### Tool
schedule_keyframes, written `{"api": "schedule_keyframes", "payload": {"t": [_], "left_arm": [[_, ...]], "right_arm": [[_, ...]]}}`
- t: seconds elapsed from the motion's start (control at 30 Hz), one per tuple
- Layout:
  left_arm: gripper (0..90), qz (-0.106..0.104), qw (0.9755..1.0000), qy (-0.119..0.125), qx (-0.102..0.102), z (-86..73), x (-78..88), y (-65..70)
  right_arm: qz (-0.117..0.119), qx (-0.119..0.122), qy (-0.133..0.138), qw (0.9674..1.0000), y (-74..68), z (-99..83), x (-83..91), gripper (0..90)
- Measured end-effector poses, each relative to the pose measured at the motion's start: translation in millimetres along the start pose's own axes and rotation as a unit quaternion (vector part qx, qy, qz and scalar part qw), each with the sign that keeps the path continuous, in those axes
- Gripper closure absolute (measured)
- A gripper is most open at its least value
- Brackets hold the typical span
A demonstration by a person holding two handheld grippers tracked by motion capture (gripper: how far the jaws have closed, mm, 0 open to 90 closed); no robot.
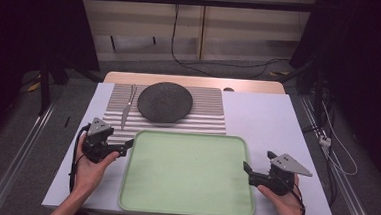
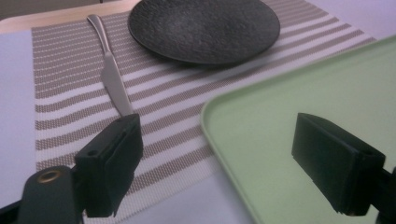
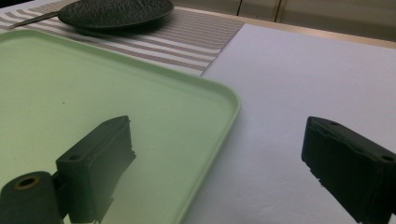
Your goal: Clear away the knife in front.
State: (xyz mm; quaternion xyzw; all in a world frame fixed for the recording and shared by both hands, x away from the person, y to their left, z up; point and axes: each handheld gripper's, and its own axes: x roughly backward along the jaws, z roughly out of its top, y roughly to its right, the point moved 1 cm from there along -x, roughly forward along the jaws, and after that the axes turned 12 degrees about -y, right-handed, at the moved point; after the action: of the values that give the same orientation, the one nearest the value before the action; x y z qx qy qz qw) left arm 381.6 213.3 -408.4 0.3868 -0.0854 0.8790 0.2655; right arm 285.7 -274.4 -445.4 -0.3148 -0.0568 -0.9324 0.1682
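Observation:
A pale green tray [image 1: 186, 207] lies empty on the white table, nearest the person. Behind it a striped placemat [image 1: 205, 118] carries a black plate [image 1: 165, 101], with a silver knife [image 1: 126, 111] to the plate's left. My left gripper [image 1: 126, 148] is held in a hand at the tray's far left corner. It is open, and in the left gripper view [image 2: 218, 135] its jaws stand to either side of the tray's rim [image 2: 210, 105]. My right gripper [image 1: 258, 161] is open beside the tray's right edge, and nothing is gripped [image 3: 218, 128].
The white table [image 1: 267, 122] has bare room to the right of the placemat and tray. A wooden strip [image 1: 195, 81] runs along its far edge. Cables [image 1: 336, 146] trail on the floor beyond and to the right.

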Motion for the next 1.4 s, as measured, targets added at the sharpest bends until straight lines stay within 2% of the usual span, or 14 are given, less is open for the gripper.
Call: {"api": "schedule_keyframes", "payload": {"t": [0.1, 0.3, 0.43, 0.47, 0.5, 0.53, 0.63, 0.67, 0.77, 0.83, 1.0, 1.13, 1.3, 1.4], "left_arm": [[14.2, 0.010, 0.9999, 0.008, 0.003, 6.6, 0.3, -5.0], [12.6, 0.019, 0.9998, 0.001, -0.001, 17.0, -4.7, -12.7], [12.1, 0.017, 0.9998, -0.007, 0.012, 22.9, -11.7, -23.5], [11.8, 0.018, 0.9994, -0.024, 0.014, 26.4, -16.8, -30.8], [10.8, 0.018, 0.9994, -0.024, 0.014, 26.4, -16.8, -30.8], [9.9, 0.029, 0.9990, -0.033, 0.002, 30.2, -22.2, -35.8], [10.0, 0.020, 0.9991, -0.038, 0.006, 34.1, -27.1, -38.7], [10.1, 0.029, 0.9987, -0.041, -0.002, 39.2, -31.1, -40.2], [9.4, 0.033, 0.9986, -0.042, 0.000, 44.6, -34.1, -42.9], [7.3, 0.043, 0.9977, -0.052, 0.000, 54.1, -37.4, -46.9], [7.2, 0.030, 0.9977, -0.059, 0.011, 70.0, -42.0, -55.2], [7.2, 0.042, 0.9969, -0.065, 0.013, 78.9, -47.7, -60.7], [7.2, 0.047, 0.9962, -0.071, 0.016, 86.0, -52.9, -66.2], [7.9, 0.052, 0.9953, -0.079, 0.019, 91.5, -59.3, -75.0]], "right_arm": [[0.001, -0.001, -0.001, 1.0000, 0.7, -0.2, -0.3, 9.2], [0.003, -0.002, -0.001, 1.0000, 0.8, -0.4, 0.5, 9.2], [0.004, 0.000, -0.001, 1.0000, -0.1, -0.3, 0.7, 9.2], [0.003, 0.001, -0.002, 1.0000, -0.1, -0.2, 0.5, 9.2], [0.003, 0.000, -0.002, 1.0000, 0.0, -0.2, 0.3, 9.2], [0.002, -0.001, -0.002, 1.0000, 0.1, 0.0, -0.1, 9.2], [0.001, -0.001, -0.004, 1.0000, 0.0, 0.3, -1.0, 9.2], [0.002, 0.000, -0.004, 1.0000, -0.2, 0.6, -1.1, 9.2], [0.003, 0.001, -0.004, 1.0000, -0.6, 0.8, -1.6, 9.2], [0.004, 0.002, -0.004, 1.0000, -0.6, 1.2, -2.2, 9.2], [0.008, 0.002, -0.005, 1.0000, -0.9, 2.1, -3.4, 9.2], [0.013, 0.002, -0.006, 0.9999, -2.0, 3.0, -4.9, 9.2], [0.015, 0.003, -0.007, 0.9999, -1.4, 3.9, -6.9, 9.2], [0.014, 0.002, -0.007, 0.9999, -1.0, 4.0, -7.0, 9.3]]}}
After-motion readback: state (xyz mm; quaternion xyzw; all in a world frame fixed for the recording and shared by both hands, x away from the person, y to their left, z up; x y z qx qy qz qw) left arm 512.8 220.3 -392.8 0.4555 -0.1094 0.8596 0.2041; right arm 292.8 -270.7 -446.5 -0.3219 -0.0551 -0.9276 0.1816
